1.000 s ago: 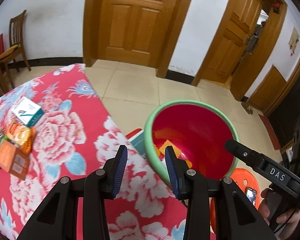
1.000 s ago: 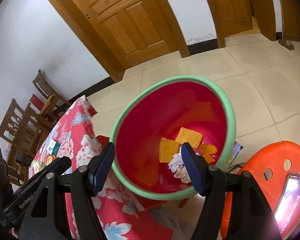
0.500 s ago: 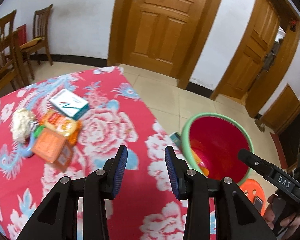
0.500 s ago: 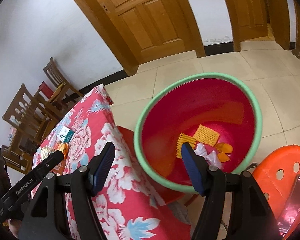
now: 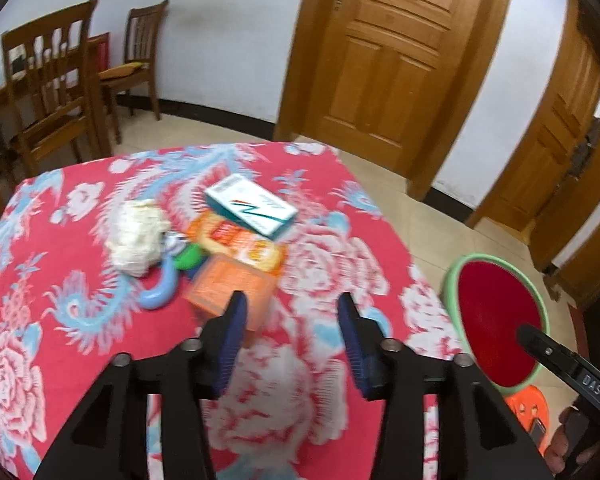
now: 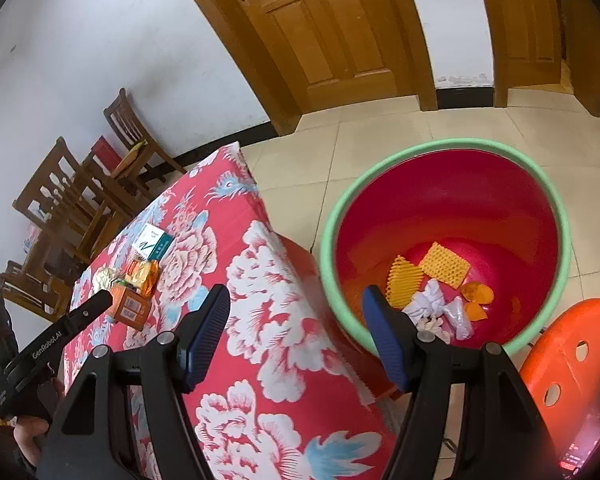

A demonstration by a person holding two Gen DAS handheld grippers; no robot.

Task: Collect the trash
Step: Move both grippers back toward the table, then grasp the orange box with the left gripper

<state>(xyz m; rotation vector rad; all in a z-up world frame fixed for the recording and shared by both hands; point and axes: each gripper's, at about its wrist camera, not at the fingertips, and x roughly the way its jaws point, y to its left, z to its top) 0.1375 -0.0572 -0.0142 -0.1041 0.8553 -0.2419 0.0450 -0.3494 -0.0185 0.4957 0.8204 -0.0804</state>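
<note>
So, largest first: bench (image 5: 340, 240) under a red floral cloth lies below and ahead of my left tool (image 5: 292, 344). Red bin with a green rim (image 6: 556, 200) sits on the floor ahead and right of my right tool (image 6: 296, 340); it is far right of the left tool. Orange stool (image 6: 572, 344) stands just right of the right tool, beside the bin.

Trash still on the bench, clustered ahead-left of the left tool: white and teal box (image 5: 252, 204) farthest, orange packet (image 5: 240, 244) nearer, orange carton (image 5: 228, 284) just beyond the left finger, crumpled white wad (image 5: 136, 240) further left, blue curved piece (image 5: 160, 288) beside it.

Inside the bin, ahead of the right tool: yellow mesh pieces (image 6: 444, 264), white crumpled paper (image 6: 440, 308), orange scraps (image 6: 476, 296).

Left tool: jaws have just been opening, nothing between them, released. Right tool: jaws spread, nothing gripped, hanging over the bench edge and bin rim.
</note>
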